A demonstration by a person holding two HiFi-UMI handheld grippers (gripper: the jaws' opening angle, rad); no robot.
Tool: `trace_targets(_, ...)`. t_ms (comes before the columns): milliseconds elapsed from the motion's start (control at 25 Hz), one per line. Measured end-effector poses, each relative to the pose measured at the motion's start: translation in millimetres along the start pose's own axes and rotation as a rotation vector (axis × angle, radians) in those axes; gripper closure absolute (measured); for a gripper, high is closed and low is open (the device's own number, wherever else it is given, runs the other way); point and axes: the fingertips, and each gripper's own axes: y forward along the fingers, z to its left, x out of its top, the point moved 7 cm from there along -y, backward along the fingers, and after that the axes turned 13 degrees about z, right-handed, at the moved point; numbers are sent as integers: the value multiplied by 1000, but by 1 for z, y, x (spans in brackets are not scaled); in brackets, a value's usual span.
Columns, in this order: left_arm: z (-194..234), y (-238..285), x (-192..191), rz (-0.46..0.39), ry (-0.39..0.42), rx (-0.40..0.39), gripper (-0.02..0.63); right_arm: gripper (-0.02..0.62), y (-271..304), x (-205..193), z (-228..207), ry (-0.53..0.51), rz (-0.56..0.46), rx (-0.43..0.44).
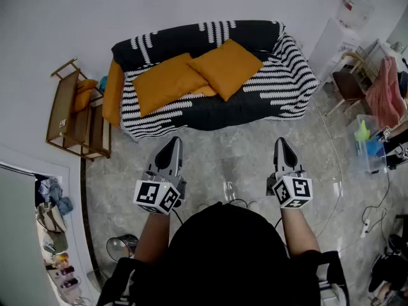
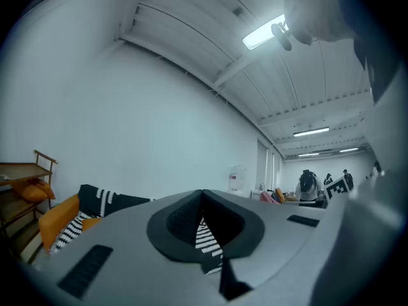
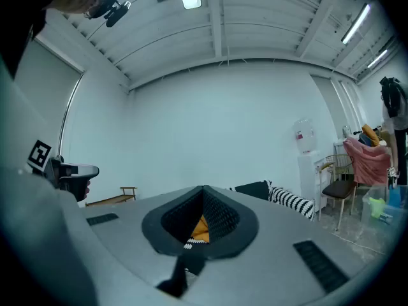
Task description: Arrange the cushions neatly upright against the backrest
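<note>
- While both grippers are held level above the floor [image 1: 242, 155], well short of the sofa [image 1: 284, 85], no cushion is touched; the step in hand is judged to be the approach, with the arranging itself not yet begun.
- Left gripper [image 1: 172, 143]: the jaws are pressed together with nothing between them (only the striped cover [image 2: 205, 238] of the sofa is glimpsed past the tips in the left gripper view).
- Right gripper [image 1: 282, 144]: it is likewise clenched and empty, and a patch of orange is seen beyond its closed tips in the right gripper view.
- Cushions: the left cushion [image 1: 167, 81] and the right cushion [image 1: 227, 67], both orange, are laid flat and askew on the seat, overlapped at one corner. Neither is stood against the backrest [image 1: 191, 36].
- Next move, as judged: the grippers are to be carried forward to the seat and the jaws opened. One cushion is then to be pinched at an edge, most readily the right one, since it appears to lie uppermost at the overlap. It is then to be lifted, turned on end and leaned on the backrest.
- A wooden rack [image 1: 64, 110] with something orange on it is seen left of the sofa; whether that belongs to the task cannot be told.
</note>
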Motion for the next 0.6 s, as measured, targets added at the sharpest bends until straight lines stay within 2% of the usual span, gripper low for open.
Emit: trace_targets(600,25,-30,-13,32,-12,-16,589,568,5,-14,36,-12,49,3)
